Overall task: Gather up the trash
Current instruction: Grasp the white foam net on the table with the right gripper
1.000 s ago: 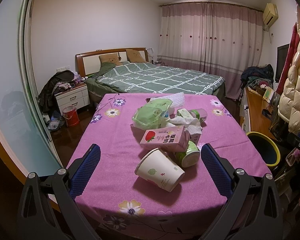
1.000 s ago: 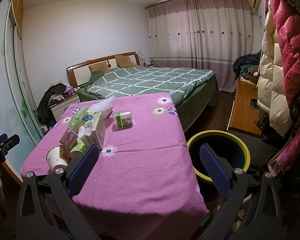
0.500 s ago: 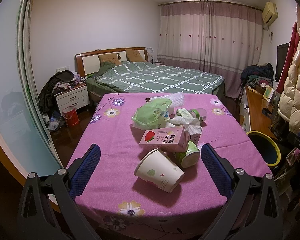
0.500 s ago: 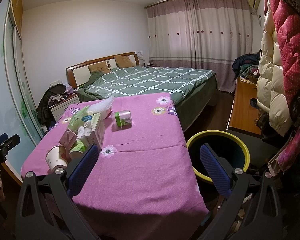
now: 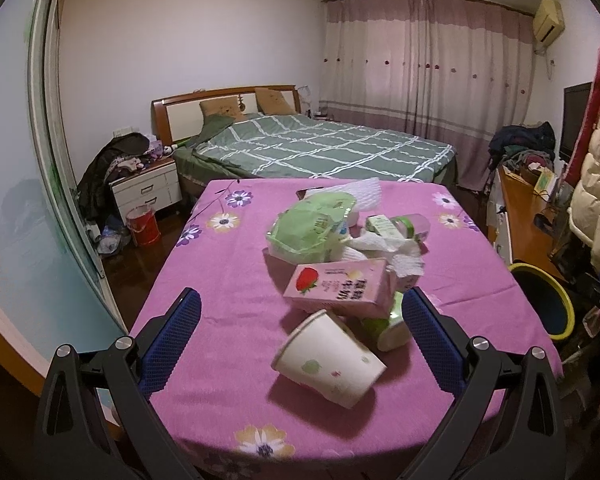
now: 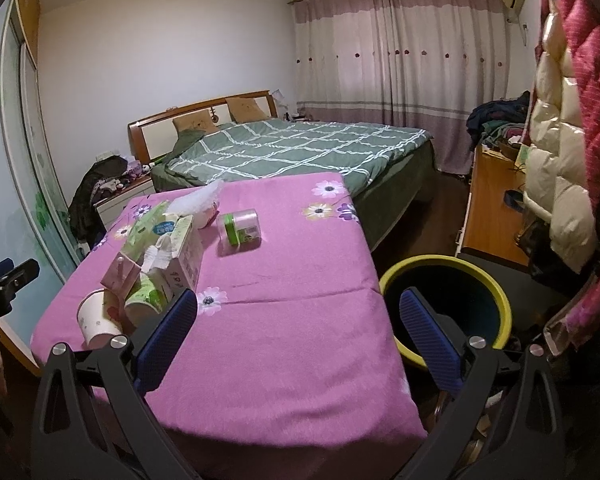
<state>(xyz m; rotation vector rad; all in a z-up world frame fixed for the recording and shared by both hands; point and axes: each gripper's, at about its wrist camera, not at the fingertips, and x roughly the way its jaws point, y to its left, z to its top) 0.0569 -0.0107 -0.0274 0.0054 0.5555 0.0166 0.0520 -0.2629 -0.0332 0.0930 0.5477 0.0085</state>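
Little is changed since the earlier frames: the left gripper [image 5: 300,316] is brought slightly nearer the trash heap, while the right gripper [image 6: 298,314] is kept where it was, over the near edge of the worktop [image 6: 300,280]. Both grippers are held wide open and nothing is gripped by either.

The trash is gathered on the purple-clothed worktop. Nearest the left gripper a white paper cup [image 5: 328,364] is lain on its side, mouth turned toward the camera. Just behind it a pink strawberry milk carton [image 5: 338,286] is propped on a green-and-white cup [image 5: 384,322], with crumpled tissue [image 5: 392,248] and a green plastic bag [image 5: 312,228] beyond. A small clear jar with a green lid [image 6: 238,227] is set apart on its side. The yellow-rimmed bin [image 6: 446,304] is stood on the floor just beside the worktop's right edge.

The paper cup is judged very light and easily crushed; it is best taken across its wall near the rim with a gentle squeeze, since it may roll or skid on the cloth if nudged. The carton is judged stiffer and is best held across its flat faces. Whether it is empty cannot be told
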